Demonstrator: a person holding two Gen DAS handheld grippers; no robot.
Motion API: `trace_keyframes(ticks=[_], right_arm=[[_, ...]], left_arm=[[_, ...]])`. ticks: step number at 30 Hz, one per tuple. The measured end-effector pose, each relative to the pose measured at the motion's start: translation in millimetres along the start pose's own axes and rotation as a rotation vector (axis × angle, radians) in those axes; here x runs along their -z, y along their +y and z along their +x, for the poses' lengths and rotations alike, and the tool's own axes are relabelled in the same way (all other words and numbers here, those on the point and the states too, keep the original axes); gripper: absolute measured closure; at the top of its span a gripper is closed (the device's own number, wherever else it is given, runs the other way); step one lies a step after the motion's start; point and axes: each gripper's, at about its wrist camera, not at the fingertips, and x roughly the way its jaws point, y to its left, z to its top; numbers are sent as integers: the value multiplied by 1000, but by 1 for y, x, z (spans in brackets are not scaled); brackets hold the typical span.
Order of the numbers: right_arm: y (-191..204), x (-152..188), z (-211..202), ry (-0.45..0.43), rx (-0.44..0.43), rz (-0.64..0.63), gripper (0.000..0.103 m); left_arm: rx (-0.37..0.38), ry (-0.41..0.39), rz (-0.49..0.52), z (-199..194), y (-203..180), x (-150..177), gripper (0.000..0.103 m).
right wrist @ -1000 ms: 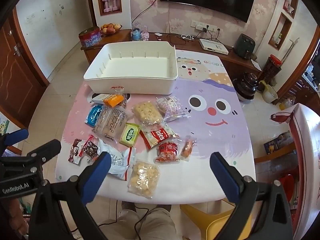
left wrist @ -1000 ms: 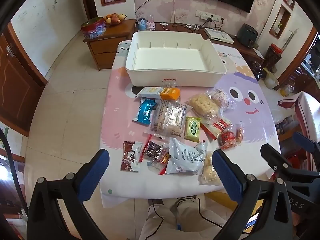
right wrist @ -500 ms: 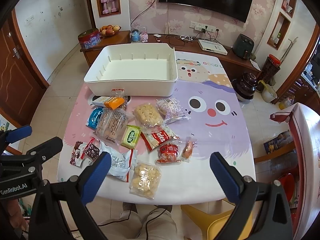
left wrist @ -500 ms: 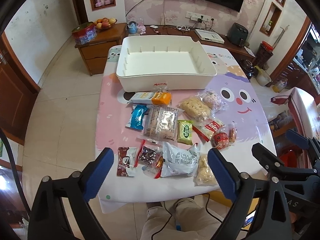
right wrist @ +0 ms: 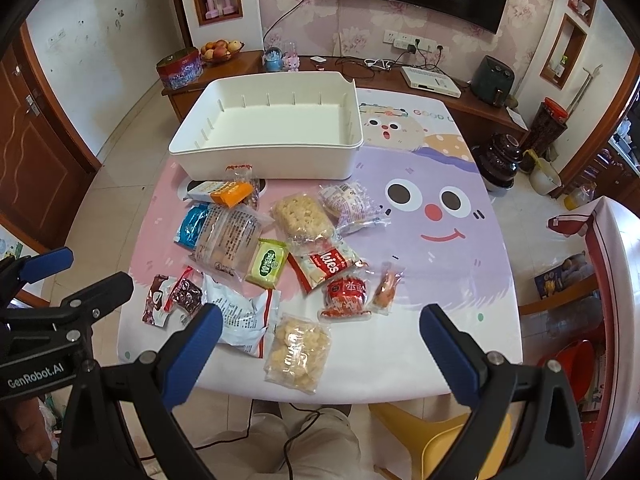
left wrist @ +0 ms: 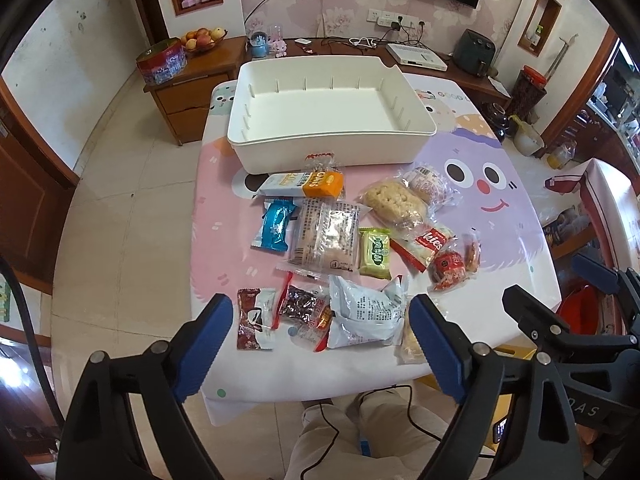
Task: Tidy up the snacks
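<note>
Left wrist view: your two grippers hang over the near table edge, snacks spread ahead, nothing grasped.

Your left gripper (left wrist: 320, 320) has its jaws spread wide and just starting to close, with only air between them; seen past the blue pads, the white crinkled bag (left wrist: 366, 312) and the dark red packet (left wrist: 254, 318) lie on the table (left wrist: 520, 240). Your right gripper (right wrist: 320, 324) is released too, jaws wide, holding nothing, with the bag of pale puffs (right wrist: 298, 354) below it. From the pile's centre, the white bin (left wrist: 328, 120) sits at 12 o'clock, bare inside, its front wall touched by the orange-ended box (left wrist: 304, 184). The green wafer pack (left wrist: 374, 252) lies mid-pile, the blue packet (left wrist: 276, 228) at 9 o'clock, and the red round snack (left wrist: 450, 270) at 4 o'clock.
</note>
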Motion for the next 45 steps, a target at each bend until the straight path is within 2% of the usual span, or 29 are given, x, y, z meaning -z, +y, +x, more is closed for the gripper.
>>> trace_keyframes(ticks=[2,5,9,13,20,31,45], right_arm=[[0,0,0,-1,0,0,4],[1,0,0,0,2,1,4],[0,5,8,16,-7,22,4],[-2,10,15,22,-18,30,4],[-1,20,31,30,-11,22,6],[-1,40,64,79,-32,47,9],[-19,66,119,171,-47,87,12]], left_arm=[[2,-1,4,0,0,-1,14],[64,-8,-5,0,4,-2,13],[65,-20,15,0,1,-3,12],[114,-35,33,1,-1,-3,11],[58,-27,48,18,0,0,11],[44,9,52,57,9,11,11],[40,132,-32,129,51,44,11]])
